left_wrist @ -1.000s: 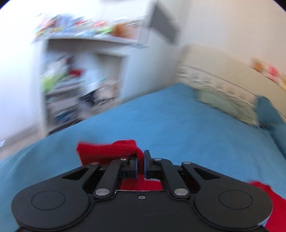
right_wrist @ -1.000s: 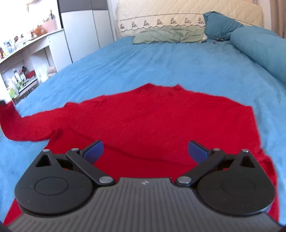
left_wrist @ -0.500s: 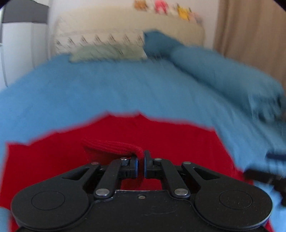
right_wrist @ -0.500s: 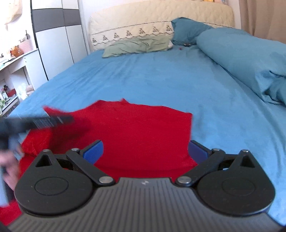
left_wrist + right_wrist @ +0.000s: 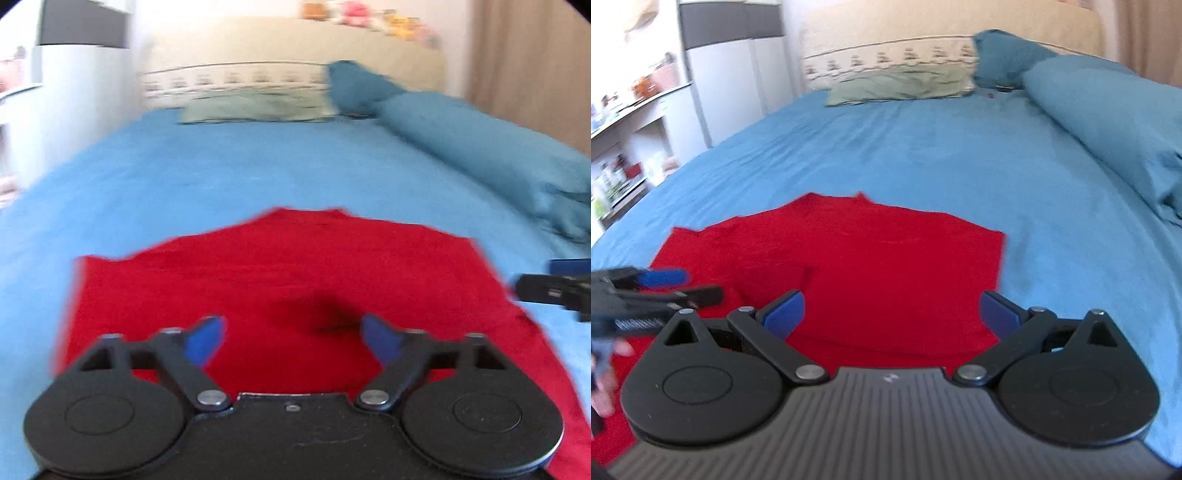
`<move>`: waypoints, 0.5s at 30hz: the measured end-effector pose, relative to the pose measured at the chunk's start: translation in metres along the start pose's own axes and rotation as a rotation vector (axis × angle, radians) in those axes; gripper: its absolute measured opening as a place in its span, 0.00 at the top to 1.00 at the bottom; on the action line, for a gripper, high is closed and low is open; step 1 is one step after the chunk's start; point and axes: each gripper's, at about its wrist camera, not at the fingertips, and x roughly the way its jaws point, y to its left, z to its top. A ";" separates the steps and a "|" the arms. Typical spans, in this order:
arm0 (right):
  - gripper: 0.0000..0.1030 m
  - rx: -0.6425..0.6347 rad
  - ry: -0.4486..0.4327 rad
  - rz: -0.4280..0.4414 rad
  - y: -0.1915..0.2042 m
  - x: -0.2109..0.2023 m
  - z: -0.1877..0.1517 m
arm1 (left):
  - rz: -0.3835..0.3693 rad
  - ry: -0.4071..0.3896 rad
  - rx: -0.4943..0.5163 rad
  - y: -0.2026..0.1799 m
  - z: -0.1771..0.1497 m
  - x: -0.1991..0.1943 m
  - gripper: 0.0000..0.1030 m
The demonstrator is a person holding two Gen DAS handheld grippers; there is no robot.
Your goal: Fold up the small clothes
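Red garment (image 5: pixel 295 266), no legible writing

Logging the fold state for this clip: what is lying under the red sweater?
The red sweater lies flat on the blue bedsheet, which shows all round it. Whatever the sweater covers, including any layers folded beneath, is hidden.
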 end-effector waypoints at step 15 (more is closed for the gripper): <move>0.37 -0.569 0.237 0.102 0.138 0.124 0.029 | 0.240 0.105 -0.104 0.105 -0.018 0.016 0.06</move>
